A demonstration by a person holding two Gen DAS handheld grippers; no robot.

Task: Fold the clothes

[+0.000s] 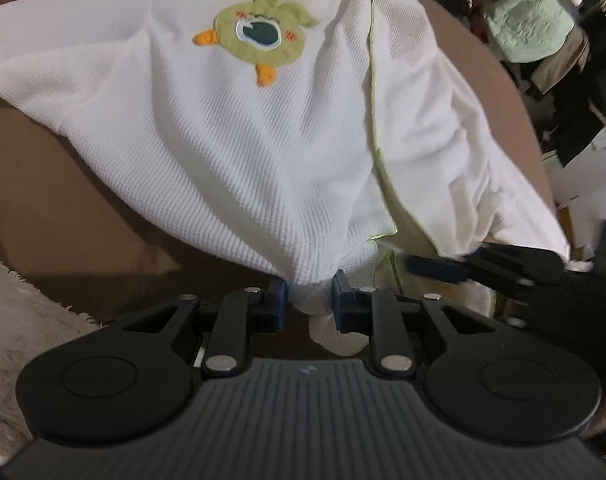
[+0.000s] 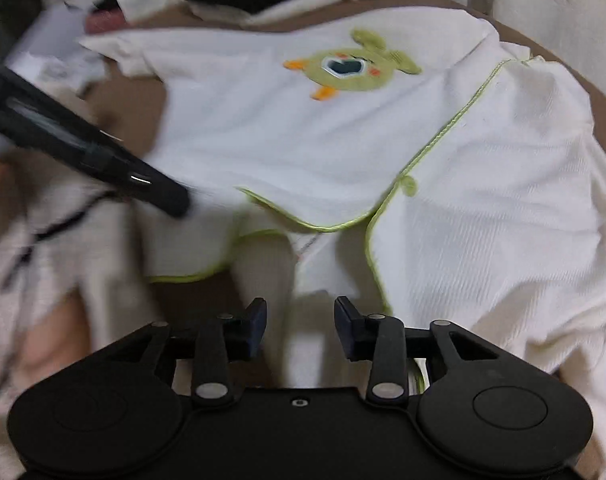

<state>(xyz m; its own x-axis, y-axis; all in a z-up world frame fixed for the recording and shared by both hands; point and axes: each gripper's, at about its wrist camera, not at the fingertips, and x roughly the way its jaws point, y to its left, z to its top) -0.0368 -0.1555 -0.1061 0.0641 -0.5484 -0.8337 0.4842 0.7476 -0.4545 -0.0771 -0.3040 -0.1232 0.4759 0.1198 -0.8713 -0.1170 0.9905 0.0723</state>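
White waffle-knit baby top (image 1: 231, 152) with lime-green piping (image 2: 443, 136) and a green embroidered creature patch (image 1: 255, 36) lies spread and rumpled on the brown surface (image 1: 35, 168), its near edge bunched upward.

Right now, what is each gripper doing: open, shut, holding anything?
Left gripper: shut on a bunched fold of the white waffle-knit garment with green trim.
Right gripper: open, holding nothing.

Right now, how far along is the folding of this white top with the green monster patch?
Early stage. Done: the white top is spread on the brown surface, patch facing up. In hand: the left gripper pinches a bunch of its fabric; the right gripper sits open at the green-trimmed edge, gripping nothing. Left: no neat fold shows yet, so the folding itself remains.
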